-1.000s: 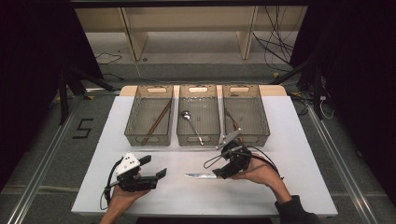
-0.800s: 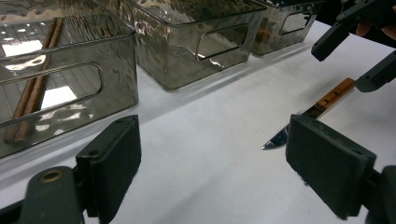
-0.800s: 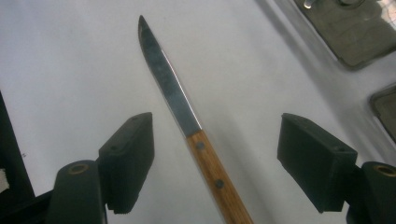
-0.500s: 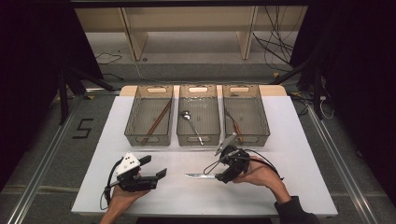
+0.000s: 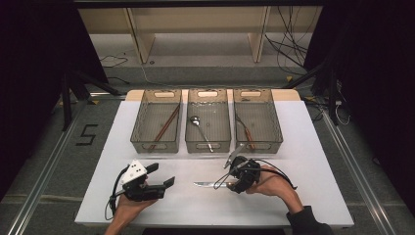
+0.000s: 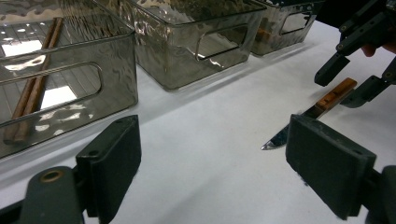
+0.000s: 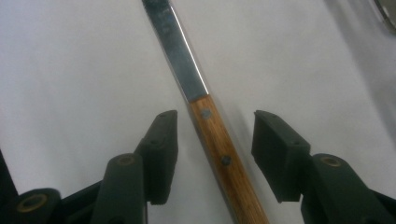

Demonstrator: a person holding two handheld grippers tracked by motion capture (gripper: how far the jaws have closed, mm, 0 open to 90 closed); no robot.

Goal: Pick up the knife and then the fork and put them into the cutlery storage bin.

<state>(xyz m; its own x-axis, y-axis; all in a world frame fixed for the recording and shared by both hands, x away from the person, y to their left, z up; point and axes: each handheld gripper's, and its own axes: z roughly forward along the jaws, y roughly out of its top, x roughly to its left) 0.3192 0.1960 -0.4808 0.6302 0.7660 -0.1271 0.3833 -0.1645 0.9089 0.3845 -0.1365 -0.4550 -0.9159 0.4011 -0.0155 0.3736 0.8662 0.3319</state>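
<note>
Right gripper [image 7: 212, 154], tipped down at the table, has been closing, jaws apart astride the knife [image 7: 215, 144] handle.

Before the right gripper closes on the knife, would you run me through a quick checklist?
1. Knife handle between the right gripper jaws: ok; they have just been closing.
2. Pads touching the handle: not ok, gaps on both sides.
3. Knife flat on the table: ok.
4. Left gripper away from the blade: ok, open, holding nothing.
5. Right bin has space beside the utensil already in it: ok.
6. Whether that utensil is a knife: cannot tell.
</note>
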